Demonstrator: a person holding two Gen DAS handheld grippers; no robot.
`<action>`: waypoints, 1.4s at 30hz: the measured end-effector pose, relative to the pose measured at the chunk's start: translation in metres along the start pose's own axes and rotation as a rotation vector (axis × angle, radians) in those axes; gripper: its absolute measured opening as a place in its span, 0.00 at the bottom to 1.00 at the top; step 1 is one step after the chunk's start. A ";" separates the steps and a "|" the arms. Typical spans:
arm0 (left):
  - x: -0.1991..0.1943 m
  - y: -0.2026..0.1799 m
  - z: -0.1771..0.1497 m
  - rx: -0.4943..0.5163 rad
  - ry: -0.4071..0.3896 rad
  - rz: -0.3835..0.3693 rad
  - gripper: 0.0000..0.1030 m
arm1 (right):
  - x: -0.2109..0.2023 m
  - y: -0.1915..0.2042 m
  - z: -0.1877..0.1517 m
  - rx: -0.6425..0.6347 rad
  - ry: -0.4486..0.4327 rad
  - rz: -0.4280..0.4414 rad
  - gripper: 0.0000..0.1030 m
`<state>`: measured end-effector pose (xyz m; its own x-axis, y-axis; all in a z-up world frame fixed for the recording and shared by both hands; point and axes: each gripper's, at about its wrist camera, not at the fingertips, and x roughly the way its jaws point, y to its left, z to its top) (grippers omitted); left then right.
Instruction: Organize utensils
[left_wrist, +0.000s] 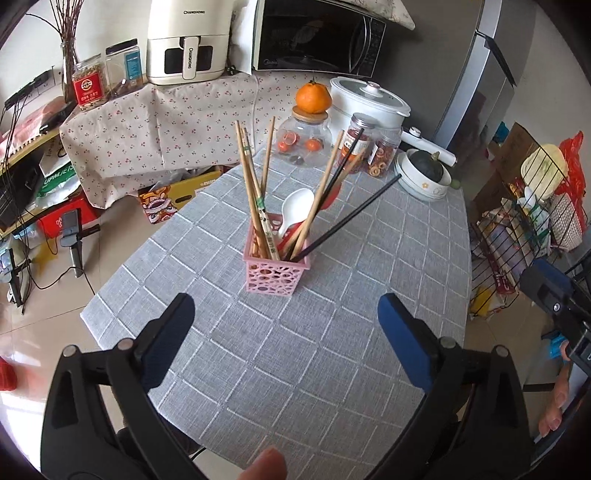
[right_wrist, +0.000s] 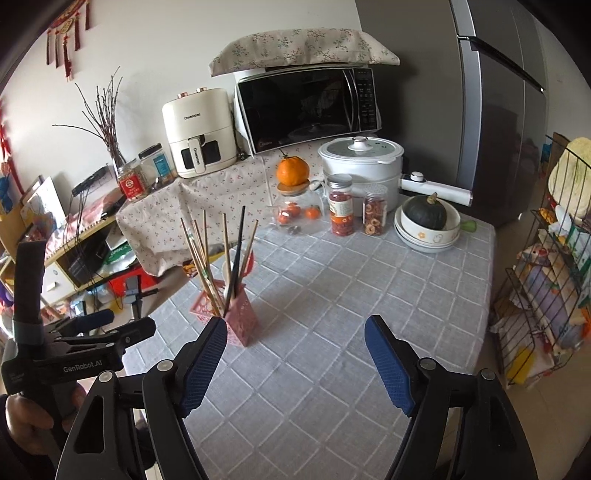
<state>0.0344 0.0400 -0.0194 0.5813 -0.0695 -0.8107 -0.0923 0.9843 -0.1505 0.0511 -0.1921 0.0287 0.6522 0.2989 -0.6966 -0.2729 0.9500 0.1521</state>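
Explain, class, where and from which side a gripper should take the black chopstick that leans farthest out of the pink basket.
Grip the black chopstick on its bare upper shaft, probably best near the free end, coming from above on the basket's right in the left wrist view. It leans far out to the right from the pink basket, away from the crowded wooden chopsticks and white spoon, so open fingers can straddle it.

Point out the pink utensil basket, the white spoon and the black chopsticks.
pink utensil basket (left_wrist: 275, 275), left wrist view, front perforated wall
white spoon (left_wrist: 297, 206), left wrist view, bowl
black chopsticks (left_wrist: 354, 216), left wrist view, mid-shaft
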 end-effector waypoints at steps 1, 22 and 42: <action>-0.001 -0.004 -0.002 0.011 0.008 0.002 0.97 | -0.003 -0.004 -0.004 0.004 0.013 -0.017 0.82; -0.023 -0.024 -0.021 0.083 -0.080 0.086 0.97 | -0.007 -0.025 -0.029 0.019 0.056 -0.149 0.91; -0.025 -0.030 -0.023 0.099 -0.127 0.116 0.97 | -0.004 -0.025 -0.029 0.032 0.033 -0.170 0.91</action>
<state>0.0036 0.0084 -0.0075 0.6691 0.0598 -0.7408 -0.0882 0.9961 0.0007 0.0351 -0.2197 0.0076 0.6633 0.1309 -0.7368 -0.1378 0.9891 0.0516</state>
